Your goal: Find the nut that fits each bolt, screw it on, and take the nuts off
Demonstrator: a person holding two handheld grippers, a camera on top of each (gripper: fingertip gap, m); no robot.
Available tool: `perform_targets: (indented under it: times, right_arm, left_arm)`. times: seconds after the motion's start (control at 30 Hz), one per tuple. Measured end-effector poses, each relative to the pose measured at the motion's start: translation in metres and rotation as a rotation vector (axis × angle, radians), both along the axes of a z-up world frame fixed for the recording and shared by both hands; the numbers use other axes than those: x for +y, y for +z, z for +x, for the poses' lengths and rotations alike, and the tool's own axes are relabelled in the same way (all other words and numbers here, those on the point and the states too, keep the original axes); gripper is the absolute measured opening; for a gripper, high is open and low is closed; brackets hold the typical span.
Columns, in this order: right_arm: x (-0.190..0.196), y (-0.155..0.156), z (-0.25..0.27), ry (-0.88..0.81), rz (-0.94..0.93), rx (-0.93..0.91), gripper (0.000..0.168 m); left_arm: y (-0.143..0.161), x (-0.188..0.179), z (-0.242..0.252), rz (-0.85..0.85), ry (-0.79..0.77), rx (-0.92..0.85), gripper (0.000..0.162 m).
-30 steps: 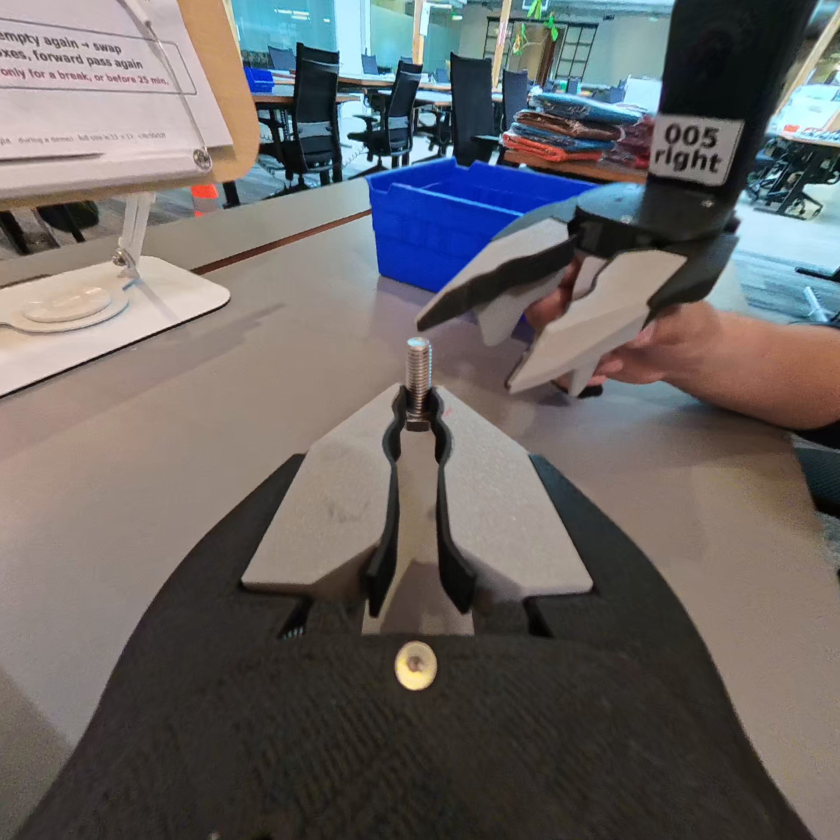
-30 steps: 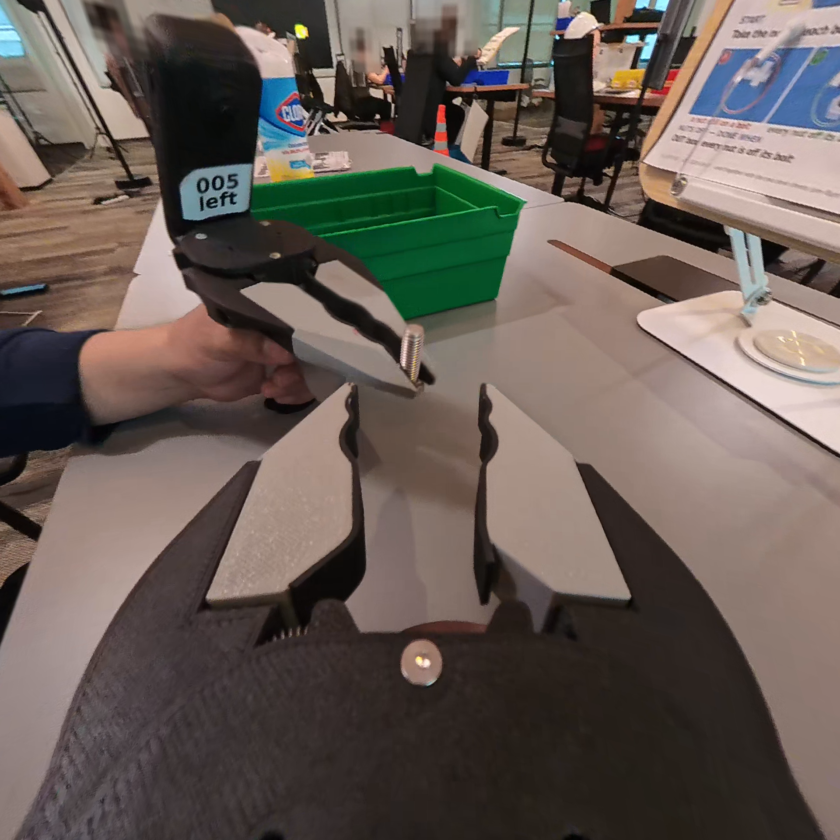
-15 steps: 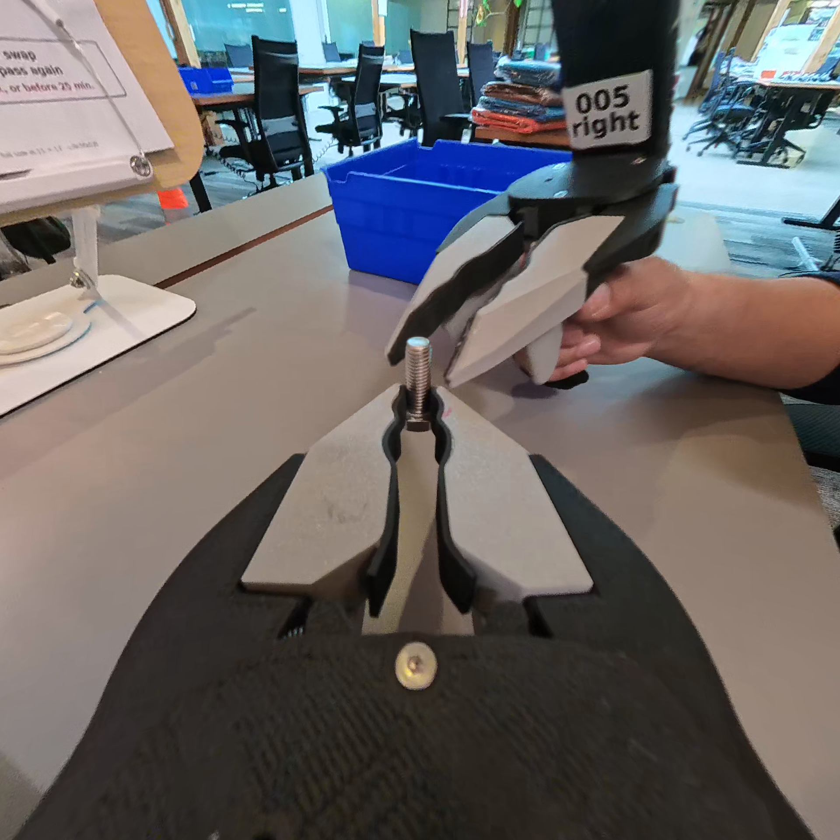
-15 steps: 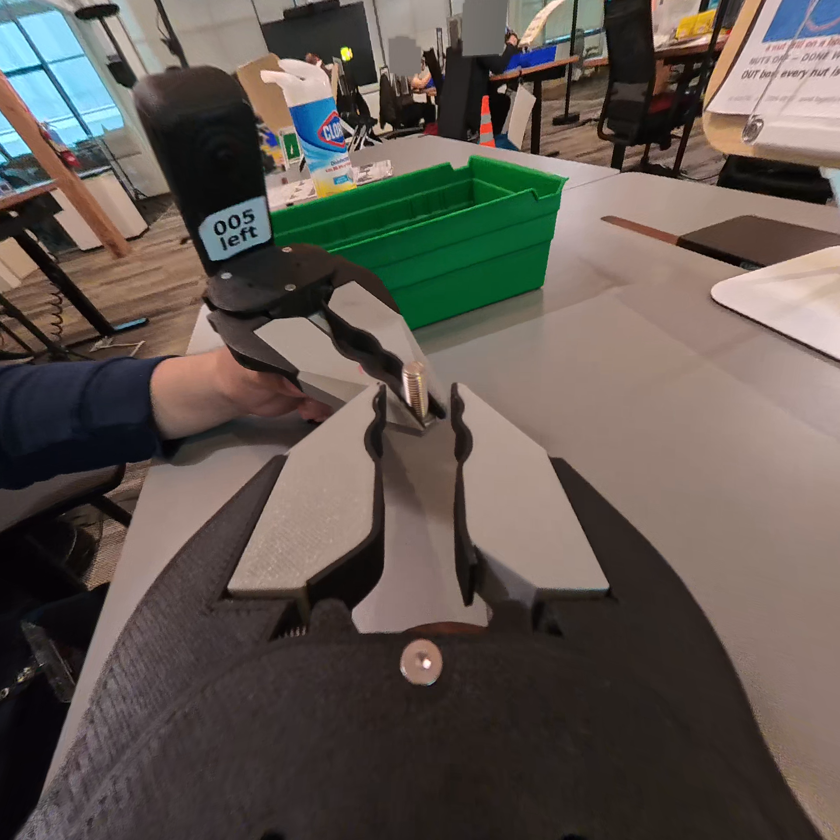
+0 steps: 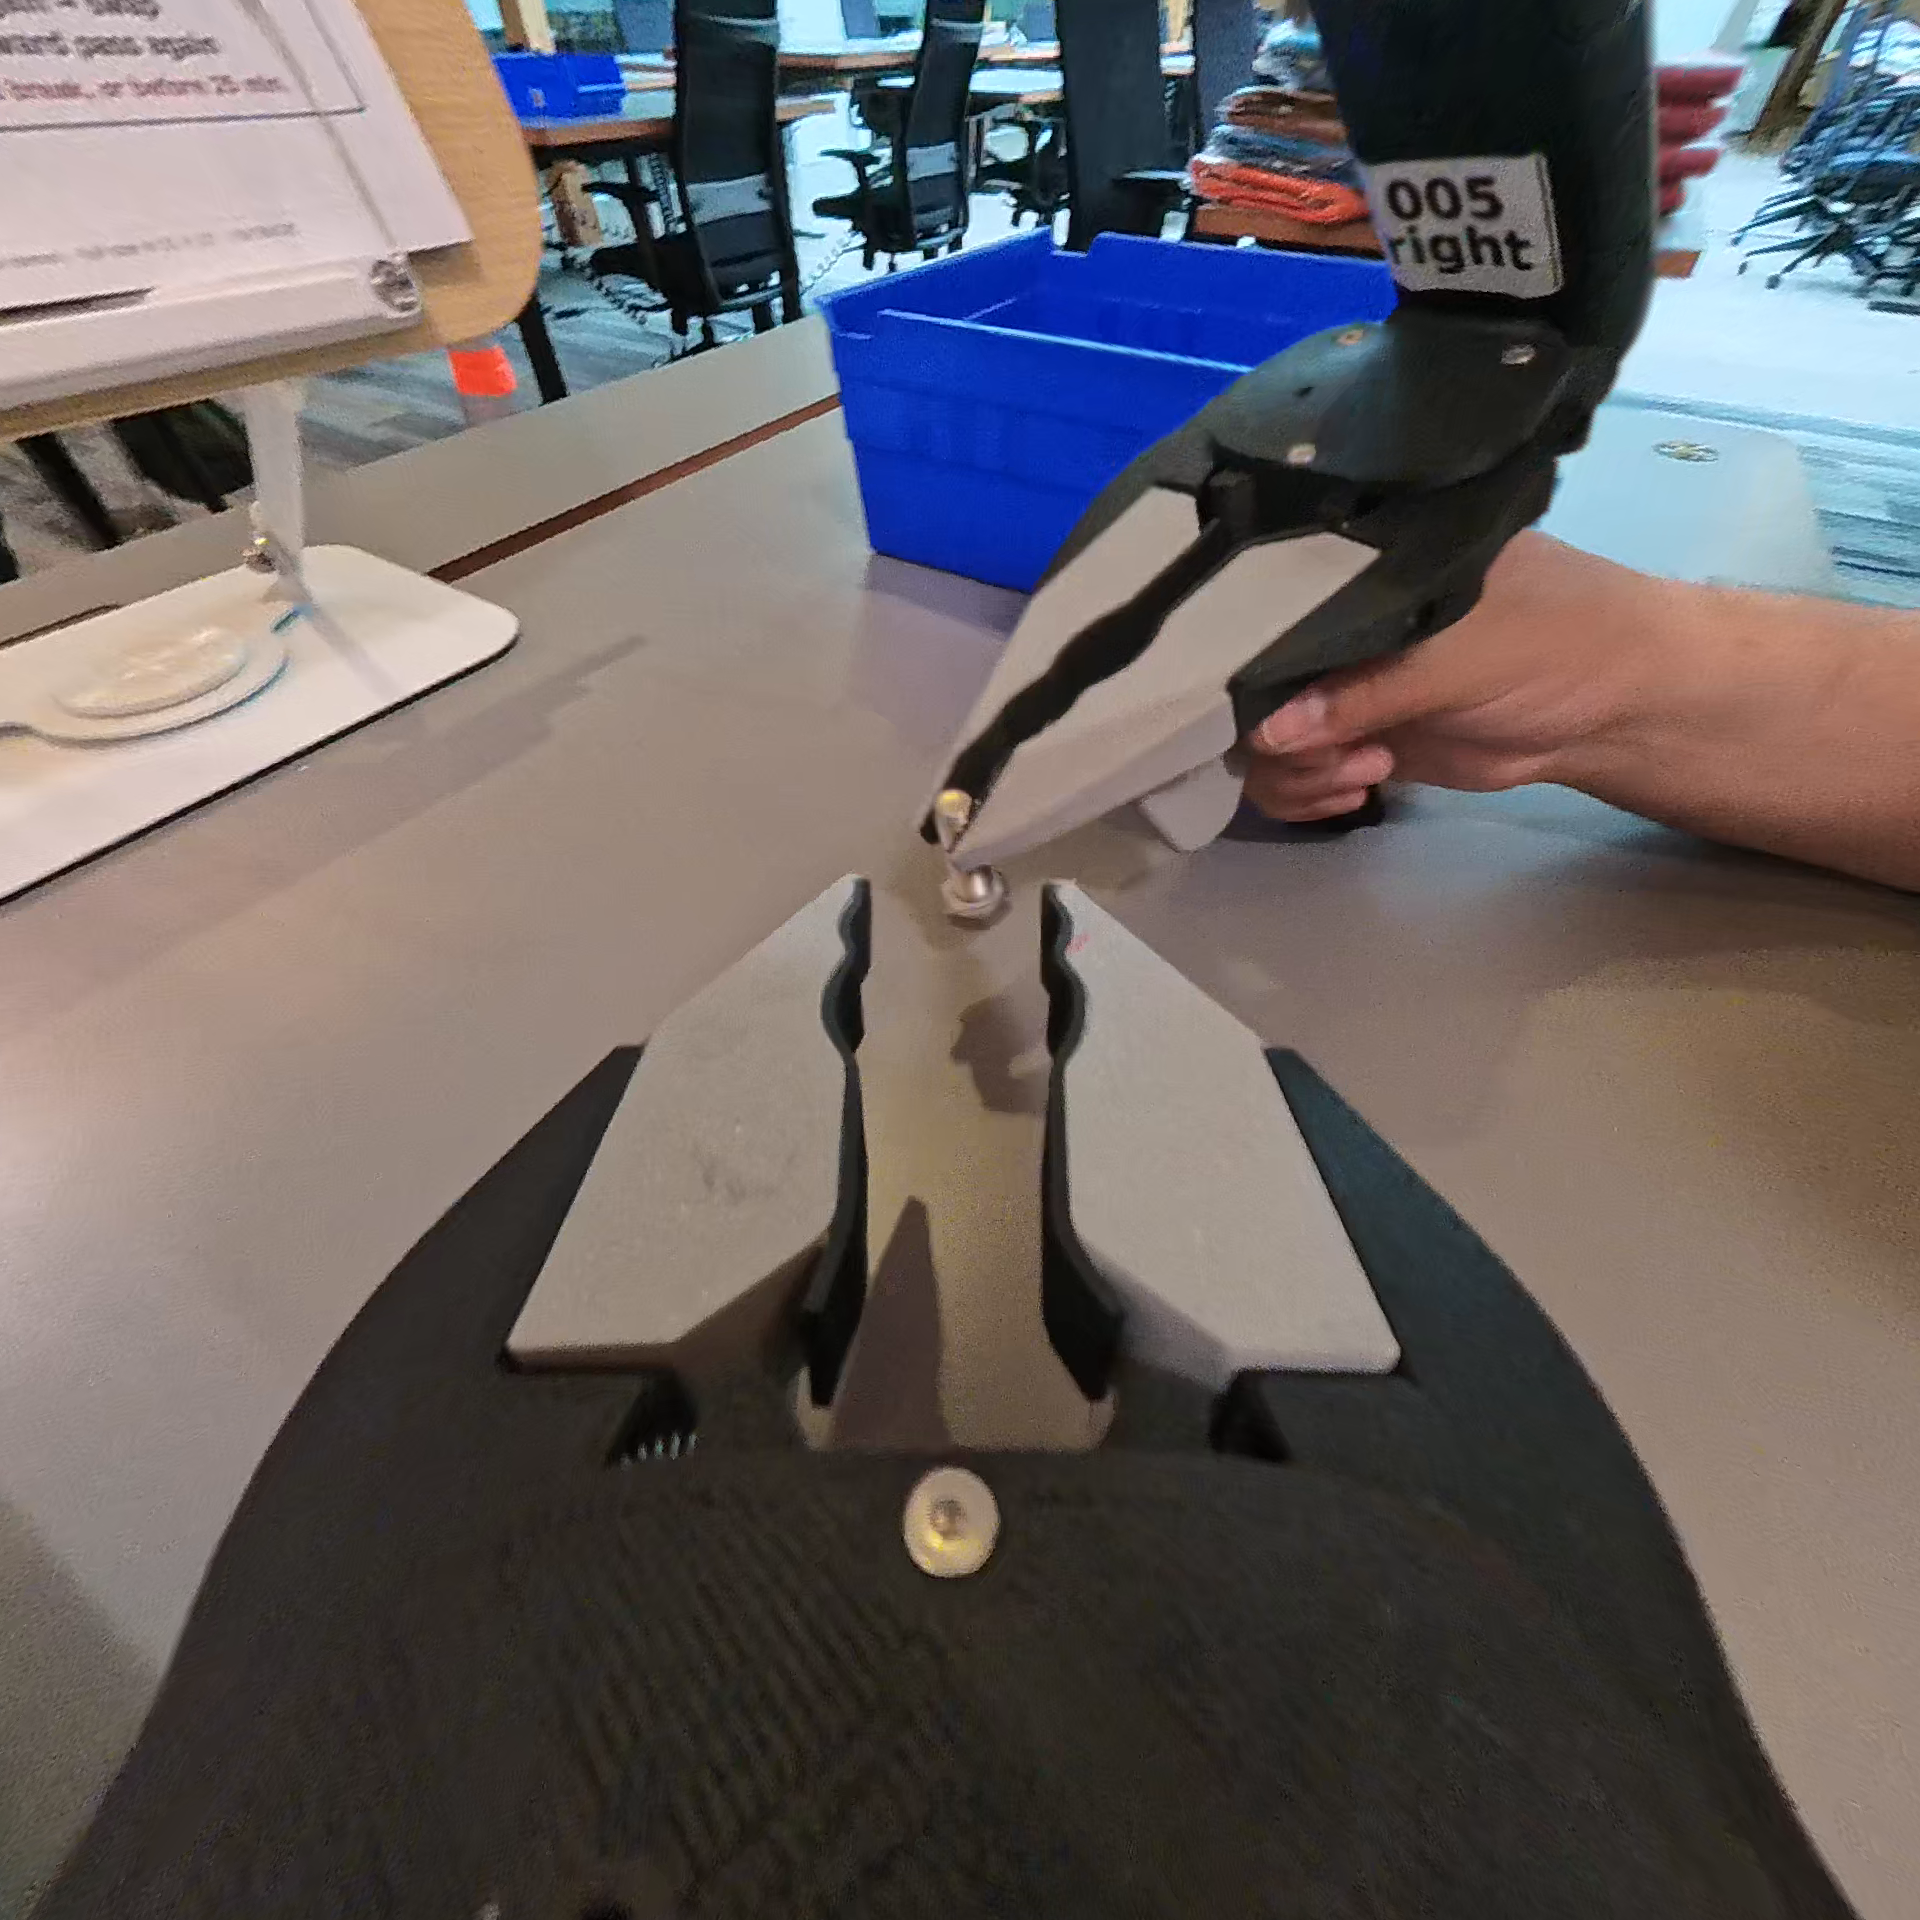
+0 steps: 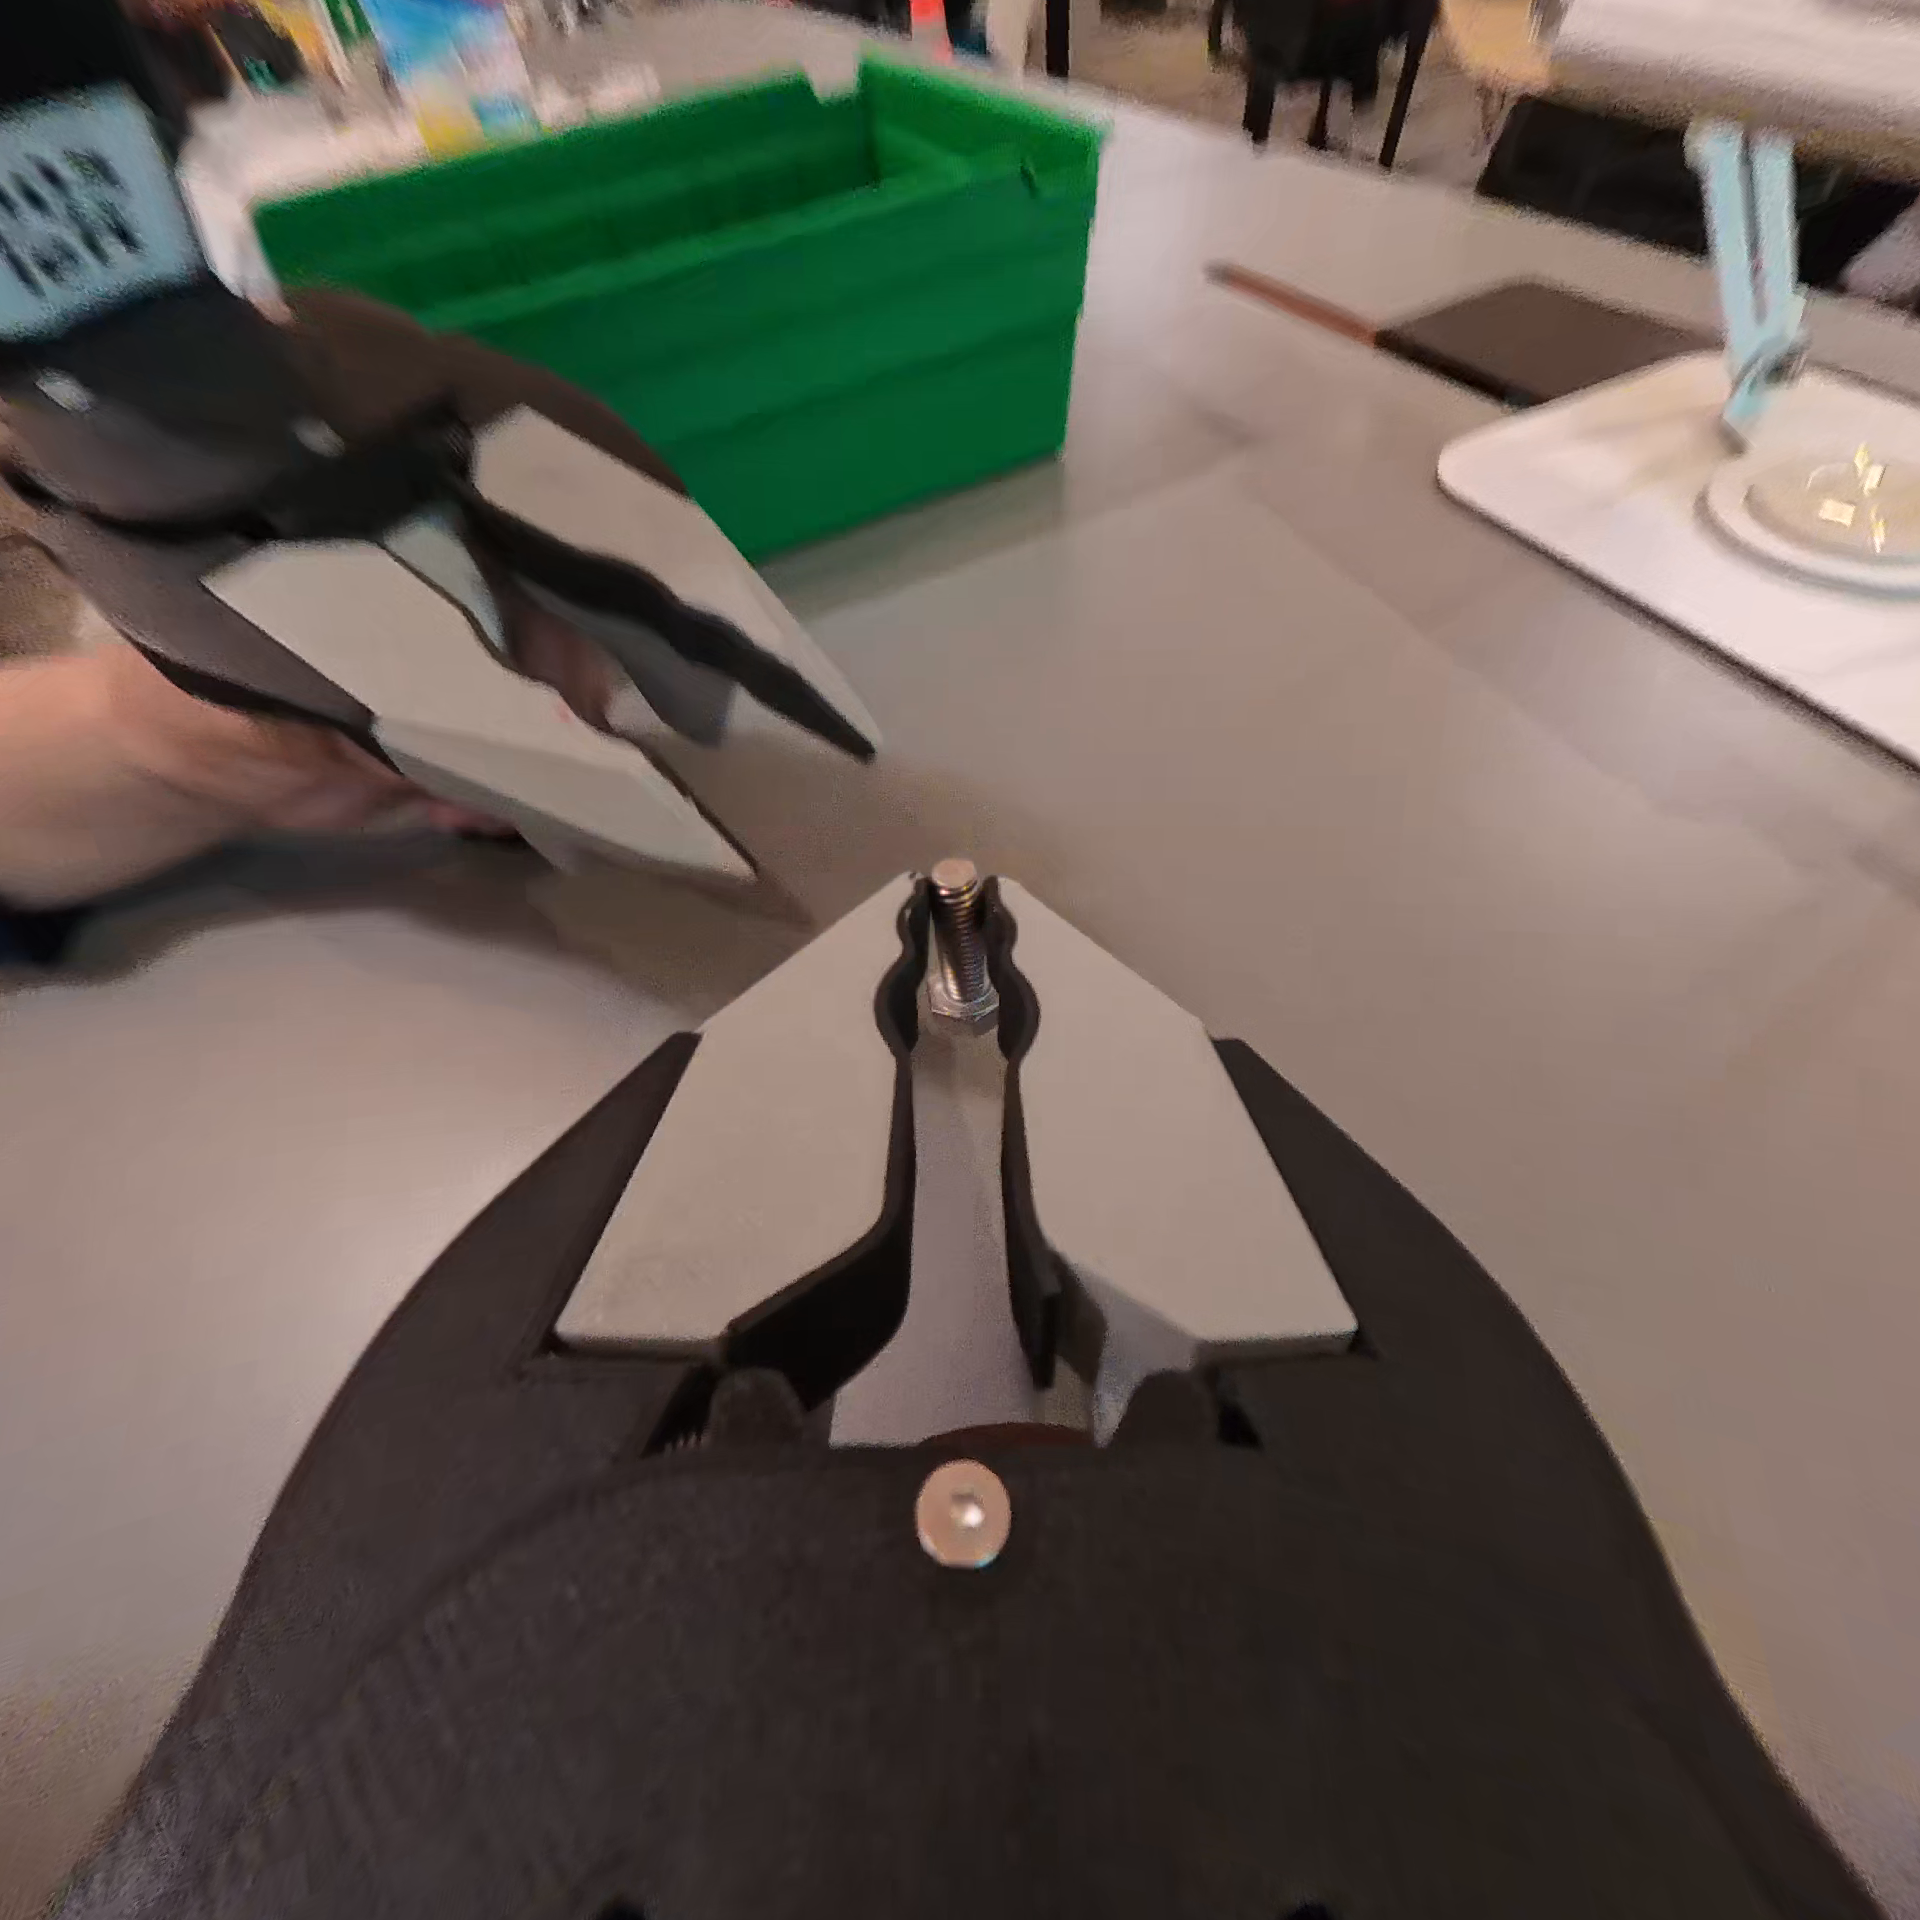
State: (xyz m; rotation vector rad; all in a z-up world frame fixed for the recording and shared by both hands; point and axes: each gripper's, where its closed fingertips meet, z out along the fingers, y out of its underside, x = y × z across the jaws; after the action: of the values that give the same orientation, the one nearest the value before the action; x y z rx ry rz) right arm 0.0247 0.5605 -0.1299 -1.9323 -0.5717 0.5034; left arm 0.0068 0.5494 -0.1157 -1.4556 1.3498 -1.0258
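**Bolt held in the right gripper**

The right gripper point(image 6: 956, 914) has its fingers clamped on a steel bolt point(image 6: 958, 956) at centre frame, threaded end pointing away, hex head toward the camera. The left gripper point(image 5: 951, 914) is spread apart and empty, low in the left wrist view, just beneath the bolt. A green bin point(image 6: 727, 312) sits upper left on the grey table point(image 6: 1351, 831); a blue bin point(image 5: 1039, 416) sits upper centre in the left wrist view.
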Motion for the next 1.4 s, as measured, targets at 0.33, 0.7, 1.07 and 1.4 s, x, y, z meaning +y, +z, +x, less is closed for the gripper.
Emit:
perform_targets:
  times: [0.33, 0.7, 1.07, 1.4]
  right_arm:
    - [-0.003, -0.033, 0.007, 0.02, -0.135, -0.117, 0.007]
    - [-0.009, -0.013, 0.006, 0.037, -0.096, -0.089, 0.022]
    - [0.0, 0.018, 0.022, -0.077, 0.027, -0.002, 0.025]
    - [0.001, 0.022, 0.022, -0.093, 0.059, -0.005, 0.023]
  left_arm:
    - [-0.004, 0.015, -0.007, 0.005, 0.071, 0.031, 0.029]
    - [-0.004, 0.017, -0.008, 0.005, 0.078, 0.032, 0.029]
    - [-0.006, 0.015, -0.007, 0.025, 0.071, 0.049, 0.029]
    - [0.001, -0.011, -0.011, 0.041, 0.005, 0.037, 0.038]
